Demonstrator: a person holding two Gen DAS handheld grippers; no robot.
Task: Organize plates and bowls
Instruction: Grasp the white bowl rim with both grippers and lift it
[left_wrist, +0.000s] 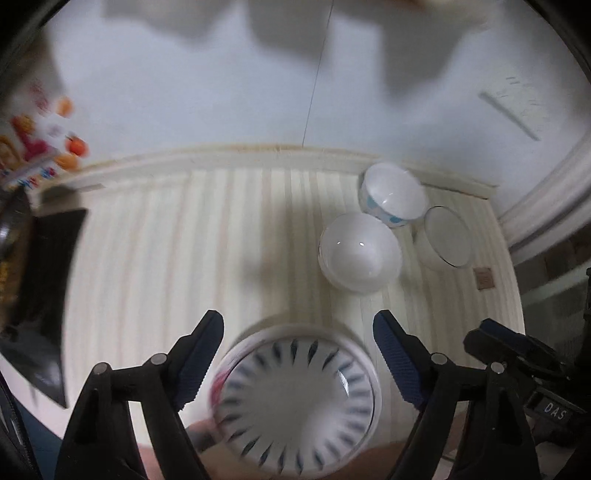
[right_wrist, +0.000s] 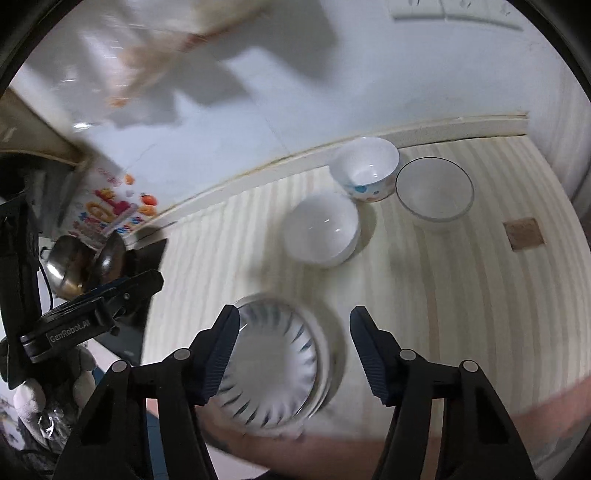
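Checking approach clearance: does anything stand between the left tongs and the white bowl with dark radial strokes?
Nothing visible does. The white bowl with dark radial strokes lies directly below the open left tongs; the plain white bowl sits farther back.

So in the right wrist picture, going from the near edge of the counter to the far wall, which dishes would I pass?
Striped bowl → plain white bowl → glass bowl → dotted bowl, nearest the wall.
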